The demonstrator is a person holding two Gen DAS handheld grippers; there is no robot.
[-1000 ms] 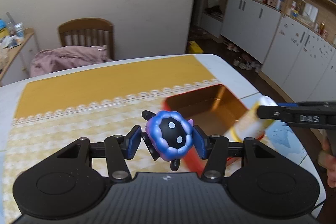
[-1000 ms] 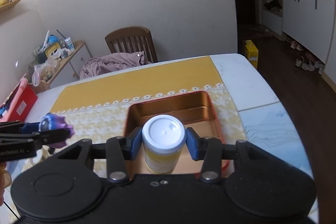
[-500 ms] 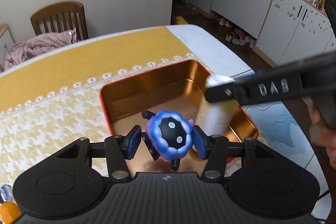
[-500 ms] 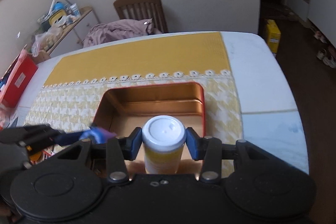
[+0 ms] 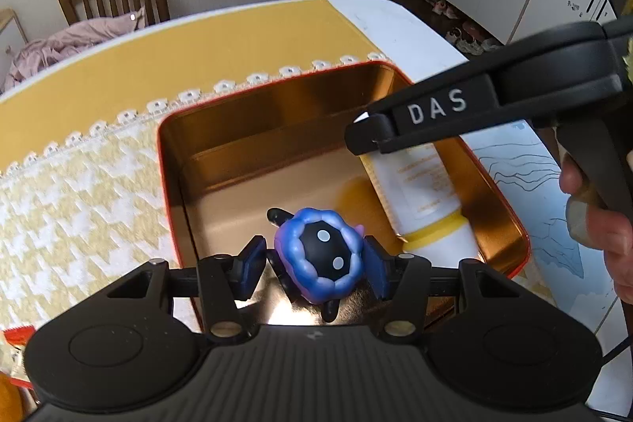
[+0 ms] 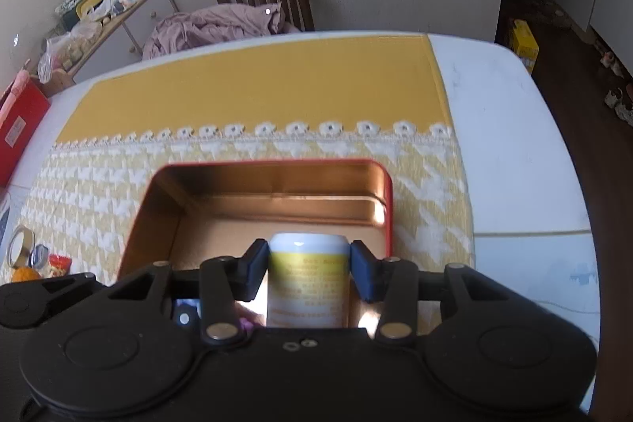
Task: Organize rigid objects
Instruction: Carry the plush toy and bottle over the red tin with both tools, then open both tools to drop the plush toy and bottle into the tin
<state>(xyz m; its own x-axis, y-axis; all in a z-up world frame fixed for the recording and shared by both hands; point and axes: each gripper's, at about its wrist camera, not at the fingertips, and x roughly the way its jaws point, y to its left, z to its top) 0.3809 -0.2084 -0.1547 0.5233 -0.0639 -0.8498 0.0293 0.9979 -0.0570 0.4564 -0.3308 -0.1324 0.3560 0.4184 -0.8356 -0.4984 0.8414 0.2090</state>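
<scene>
The left tool (image 5: pixel 314 265) is gripping the blue figure (image 5: pixel 322 254) between its pads, holding it over the near left part of the tin (image 5: pixel 170 184); whether the figure is touching the tin's floor cannot be told. The tin (red outside, copper inside) is sitting on the yellow cloth (image 6: pixel 257 86) on the desk (image 6: pixel 514 145), and nothing else is showing inside it. The right tool (image 6: pixel 309 269) is clamping the white bottle (image 6: pixel 308 279) near its cap, with the bottle's long axis tilting steeply down toward the tin's right near corner; in the left wrist view the bottle's base is lying beside the right wall. Each object is lying directly below its own tool; the figure and bottle are standing just beside each other, apart. The likely next step is releasing both inside the tin; the tilted bottle may tip over.
</scene>
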